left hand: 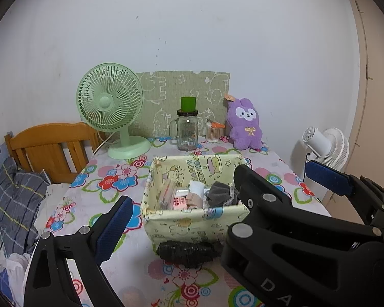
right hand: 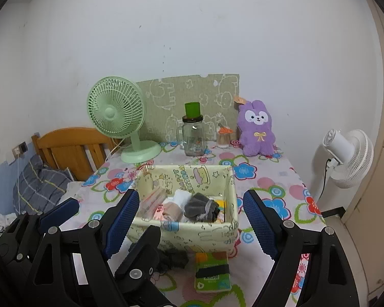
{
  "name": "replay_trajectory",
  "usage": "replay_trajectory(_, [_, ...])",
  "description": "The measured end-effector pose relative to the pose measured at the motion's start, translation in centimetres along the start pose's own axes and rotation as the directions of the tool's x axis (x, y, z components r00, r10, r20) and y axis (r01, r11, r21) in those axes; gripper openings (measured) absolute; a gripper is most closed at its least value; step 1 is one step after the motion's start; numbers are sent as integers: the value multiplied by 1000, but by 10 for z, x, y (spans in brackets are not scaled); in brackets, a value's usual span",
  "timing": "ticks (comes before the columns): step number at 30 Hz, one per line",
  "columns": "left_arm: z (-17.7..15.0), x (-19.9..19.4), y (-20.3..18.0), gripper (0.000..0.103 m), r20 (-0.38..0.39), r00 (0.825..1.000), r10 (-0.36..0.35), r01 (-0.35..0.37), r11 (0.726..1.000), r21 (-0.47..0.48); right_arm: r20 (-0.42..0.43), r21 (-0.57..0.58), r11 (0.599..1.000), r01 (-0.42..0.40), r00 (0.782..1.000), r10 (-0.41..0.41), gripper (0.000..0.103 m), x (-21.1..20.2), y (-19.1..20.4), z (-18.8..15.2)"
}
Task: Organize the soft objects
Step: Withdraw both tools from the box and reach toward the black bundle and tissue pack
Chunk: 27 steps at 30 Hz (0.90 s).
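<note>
— Two soft things lie outside the fabric bin [right hand: 192, 235], we reckon: a dark rolled cloth [left hand: 187, 253] touching the bin's near wall, and a green tissue pack [right hand: 212, 271] just in front of the bin's near right corner.

— And our jaws? Both pairs stand wide apart and hold nothing. The left gripper [right hand: 105, 212] hangs at the bin's near left, the right gripper [right hand: 192, 220] straddles the bin.

— What could go wrong? The roll is loose (it looks like a sock or scrunchie), so a pinch at one end may unroll it or drag the light bin along the desk [right hand: 268, 179]. Our two grippers are also close together, and may knock.

— Its lie? Long axis along the bin's near wall, left to right; the pack's long axis points toward the bin.
</note>
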<state>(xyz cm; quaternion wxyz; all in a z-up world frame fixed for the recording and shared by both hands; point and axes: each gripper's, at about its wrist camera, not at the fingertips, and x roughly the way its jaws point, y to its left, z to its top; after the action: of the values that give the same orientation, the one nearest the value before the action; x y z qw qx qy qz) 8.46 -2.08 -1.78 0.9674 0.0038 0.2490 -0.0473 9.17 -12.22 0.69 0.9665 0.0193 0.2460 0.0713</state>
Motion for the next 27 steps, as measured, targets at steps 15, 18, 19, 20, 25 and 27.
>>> replay_trajectory(15, [-25,-13,-7,98,20,1000,-11,10,1000,17,2,0,1000,1,1000,-1,86,-13,-2,-29])
replay_trajectory(18, [-32,-14,-8,98,13,999,-30,30,999,12,7,5,1000,-7,1000,7,86,-17,-3,-37])
replay_trajectory(19, [-35,-14,-8,98,14,999,-33,33,999,11,12,8,1000,-5,1000,5,86,-19,-4,-40])
replay_trajectory(20, [-38,-15,-9,98,17,999,-35,34,999,12,13,7,1000,-4,1000,4,86,-19,-4,-42])
replay_trajectory(25, [-47,-10,-10,98,8,999,-34,34,999,18,-6,15,1000,-1,1000,1,86,-16,-5,-53])
replay_trajectory(27, [-51,-6,-12,98,0,1000,-28,28,999,29,-21,22,1000,-4,1000,4,86,-12,-7,-58])
